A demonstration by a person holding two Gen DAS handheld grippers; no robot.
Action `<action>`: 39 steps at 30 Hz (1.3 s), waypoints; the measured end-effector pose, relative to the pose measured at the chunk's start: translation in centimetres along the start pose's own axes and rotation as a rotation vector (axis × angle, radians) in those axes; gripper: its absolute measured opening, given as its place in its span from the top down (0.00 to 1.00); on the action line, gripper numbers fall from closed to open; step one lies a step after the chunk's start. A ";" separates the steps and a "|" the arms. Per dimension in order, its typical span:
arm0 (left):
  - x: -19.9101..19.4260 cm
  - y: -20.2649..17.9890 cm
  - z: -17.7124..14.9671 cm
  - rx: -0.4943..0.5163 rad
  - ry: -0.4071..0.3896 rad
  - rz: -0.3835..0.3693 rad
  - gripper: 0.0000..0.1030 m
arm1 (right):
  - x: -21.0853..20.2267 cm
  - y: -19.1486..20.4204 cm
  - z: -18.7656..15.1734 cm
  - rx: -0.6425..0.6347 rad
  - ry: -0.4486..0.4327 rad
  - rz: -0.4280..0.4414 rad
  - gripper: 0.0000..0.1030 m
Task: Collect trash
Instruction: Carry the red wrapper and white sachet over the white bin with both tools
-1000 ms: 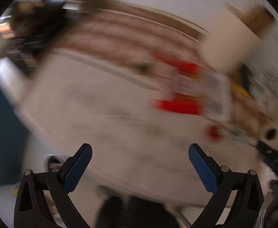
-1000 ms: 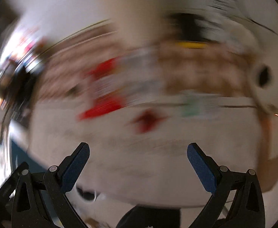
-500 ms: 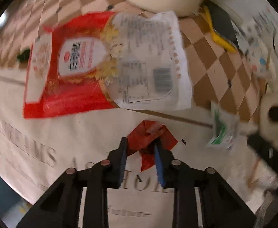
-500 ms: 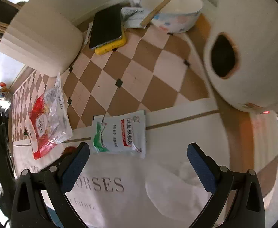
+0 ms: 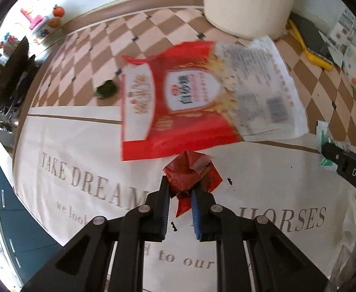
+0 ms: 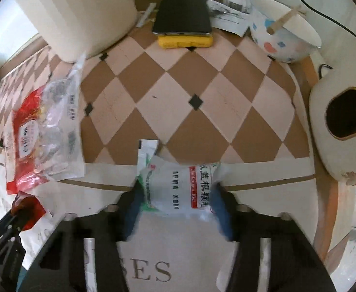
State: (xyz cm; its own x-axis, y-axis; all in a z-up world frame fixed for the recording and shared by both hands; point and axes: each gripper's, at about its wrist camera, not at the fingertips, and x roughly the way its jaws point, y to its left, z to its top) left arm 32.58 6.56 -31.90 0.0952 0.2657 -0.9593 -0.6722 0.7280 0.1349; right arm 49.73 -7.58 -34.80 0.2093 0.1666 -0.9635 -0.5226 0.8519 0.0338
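The bench (image 6: 182,92) wears a brown-and-cream diamond check with small black squares, edged by a cream cloth (image 5: 80,170) with grey lettering. The crumpled wrapper (image 5: 190,170) is red; the large bag (image 5: 178,112) is red, white and gold (partly clear). The sachet (image 6: 182,185) is white with green and red. The bowl (image 6: 285,39) is white with blue and pink spots.

The right tool (image 6: 178,194) was smeared by motion, so its pads' contact with the white packet (image 6: 180,187) could not be judged. Print on the big red bag (image 5: 178,112) was too blurred to read. The white tub (image 5: 248,2) was cut off by the top edge. The tablecloth lettering (image 5: 92,182) lay partly hidden behind the left tool (image 5: 180,194).
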 end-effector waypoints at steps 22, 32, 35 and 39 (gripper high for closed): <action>-11.1 24.8 -14.3 -0.339 -0.265 -0.025 0.88 | -15.4 14.9 -12.8 -0.185 -0.143 0.195 0.56; -8.9 42.2 -32.6 -0.709 -0.154 0.164 0.89 | -14.6 36.5 -27.2 -0.562 -0.016 0.362 0.56; -7.0 46.3 -37.7 -0.841 -0.091 0.192 0.89 | -13.0 42.4 -32.1 -0.687 0.048 0.380 0.56; -3.0 50.5 -43.6 -0.982 -0.009 0.220 0.89 | -10.1 49.4 -39.0 -0.873 0.127 0.384 0.56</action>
State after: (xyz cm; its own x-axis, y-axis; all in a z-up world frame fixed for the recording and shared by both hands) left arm -33.66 14.97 -32.98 -0.1010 0.3392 -0.9353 -0.9829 -0.1798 0.0410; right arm -10.48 13.48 -33.80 -0.1684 0.2585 -0.9512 -0.9786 0.0720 0.1929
